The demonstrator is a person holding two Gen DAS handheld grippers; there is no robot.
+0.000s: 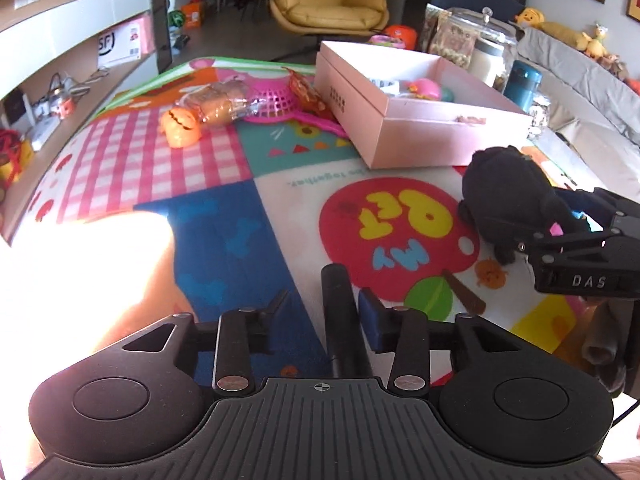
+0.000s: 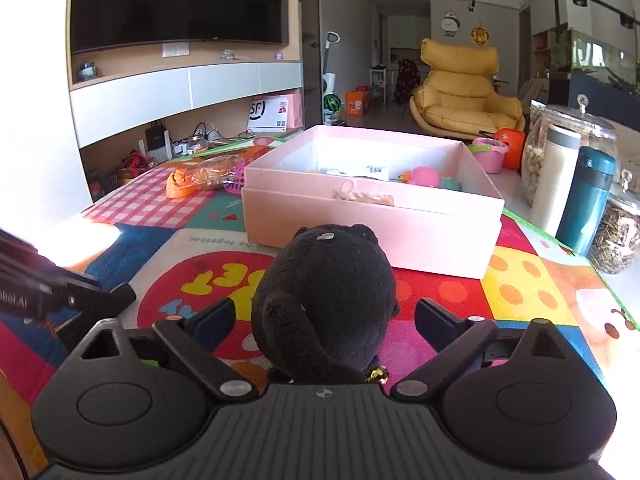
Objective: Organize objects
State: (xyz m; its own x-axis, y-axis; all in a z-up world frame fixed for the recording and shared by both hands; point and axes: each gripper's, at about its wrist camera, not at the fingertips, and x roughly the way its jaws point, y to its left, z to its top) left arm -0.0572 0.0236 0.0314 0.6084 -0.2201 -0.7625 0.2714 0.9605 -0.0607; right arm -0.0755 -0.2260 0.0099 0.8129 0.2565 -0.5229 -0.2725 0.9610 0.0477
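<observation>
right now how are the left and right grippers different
The right gripper has its fingers spread wide with the black plush toy between them, not yet touching it; the left gripper has a narrower gap and holds nothing. The right sits close to the pink box; the left hangs over the blue patch of the play mat, farther from the box. Both are black, open, and point toward the box.

We see plush toy [image 2: 326, 304] on mat [image 2: 520, 292], before open box [image 2: 372, 224]; jars [image 2: 560, 152] right of box, basket [image 1: 276, 100] left.
</observation>
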